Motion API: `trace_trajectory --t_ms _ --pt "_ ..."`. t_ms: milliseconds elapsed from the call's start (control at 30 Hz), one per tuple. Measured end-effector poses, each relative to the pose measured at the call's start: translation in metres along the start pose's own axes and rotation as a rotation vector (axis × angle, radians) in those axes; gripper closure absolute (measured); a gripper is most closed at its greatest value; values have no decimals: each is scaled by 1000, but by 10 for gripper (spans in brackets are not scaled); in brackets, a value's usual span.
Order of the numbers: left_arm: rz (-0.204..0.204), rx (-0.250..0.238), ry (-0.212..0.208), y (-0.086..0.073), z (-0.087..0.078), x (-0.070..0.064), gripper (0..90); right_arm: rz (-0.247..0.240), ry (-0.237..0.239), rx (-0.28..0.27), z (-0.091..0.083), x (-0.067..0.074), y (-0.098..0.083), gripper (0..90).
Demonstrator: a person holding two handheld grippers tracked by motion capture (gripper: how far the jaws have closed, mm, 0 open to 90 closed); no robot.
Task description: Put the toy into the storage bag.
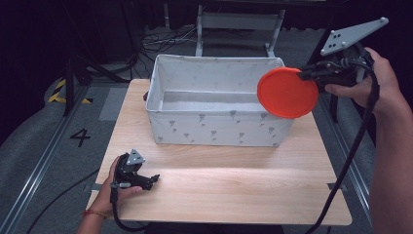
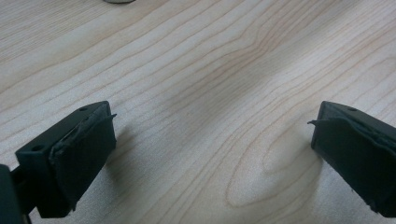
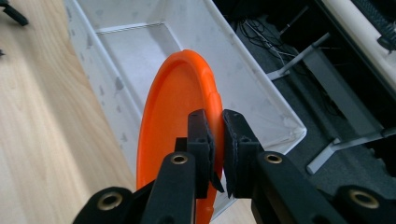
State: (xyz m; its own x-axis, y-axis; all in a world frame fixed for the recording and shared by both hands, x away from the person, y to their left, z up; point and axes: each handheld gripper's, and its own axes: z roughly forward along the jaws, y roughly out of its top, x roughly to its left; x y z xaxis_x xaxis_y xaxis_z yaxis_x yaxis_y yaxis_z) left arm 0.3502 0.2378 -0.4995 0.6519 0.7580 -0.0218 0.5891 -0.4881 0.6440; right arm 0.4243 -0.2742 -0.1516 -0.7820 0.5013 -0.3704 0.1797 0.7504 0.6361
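The right gripper had the orange plate pinched by its rim, jaws clamped on the edge, and it hung up in the air over the right end of the fabric storage bin. In the right gripper view the plate stood nearly on edge, with the jaws biting the rim from the side, the bin's bare floor lying just beyond. That edge grip made sense: a thin disc offers little else to hold, and tilted like that it looked ready to slide down inside the wall rather than catch on the rim. The right hand was raised high, forearm reaching up from the table's right side, cable trailing down.

Meanwhile the left gripper sat low at the near left corner of the wooden table, well apart from the bin. Its own view showed the jaws spread wide with bare woodgrain between them, gripping nothing. The left hand rested it there, seemingly parked out of the way.
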Motion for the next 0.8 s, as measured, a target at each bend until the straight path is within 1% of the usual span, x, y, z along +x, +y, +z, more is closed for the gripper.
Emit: trace_trajectory --t_ms 33,67,100,133,200,233,267,300,367,433,467,567,633,667,700,733,800 --pt "0 0 0 0 0 0 2 7 0 -4 4 -3 3 824" --pt "1 0 0 0 0 0 2 4 3 2 9 -6 5 824" --pt "1 0 0 0 0 0 2 4 3 2 9 -6 5 824" --pt "0 0 0 0 0 0 2 -2 2 6 13 -8 7 824" --pt "-2 -1 -1 0 0 0 2 -9 0 6 24 -14 10 824" --pt "-2 0 -1 0 0 0 2 -4 -4 6 30 -16 11 824" --pt "-2 -2 -1 0 0 0 2 1 6 10 35 -19 11 824" --pt "-2 -2 -1 0 0 0 2 -4 15 17 42 -23 11 824" --pt "1 -3 2 0 0 0 2 20 37 10 51 -29 10 824" --pt "0 -3 3 0 0 0 2 19 47 19 60 -33 10 824" --pt "1 -3 2 0 0 0 2 20 55 13 66 -35 10 824" --pt "-2 0 1 0 0 0 2 22 72 18 81 -41 9 824" --pt "-1 1 5 0 0 -1 3 8 76 16 93 -41 9 824" --pt "-1 1 5 0 0 -1 4 12 87 20 103 -41 8 823" --pt "-2 0 6 0 0 -1 4 12 87 20 103 -41 8 823" --pt "-5 -1 6 0 0 -1 5 0 98 24 109 -40 7 824" --pt "-5 -1 6 0 0 -1 5 -10 127 50 124 -37 4 823"
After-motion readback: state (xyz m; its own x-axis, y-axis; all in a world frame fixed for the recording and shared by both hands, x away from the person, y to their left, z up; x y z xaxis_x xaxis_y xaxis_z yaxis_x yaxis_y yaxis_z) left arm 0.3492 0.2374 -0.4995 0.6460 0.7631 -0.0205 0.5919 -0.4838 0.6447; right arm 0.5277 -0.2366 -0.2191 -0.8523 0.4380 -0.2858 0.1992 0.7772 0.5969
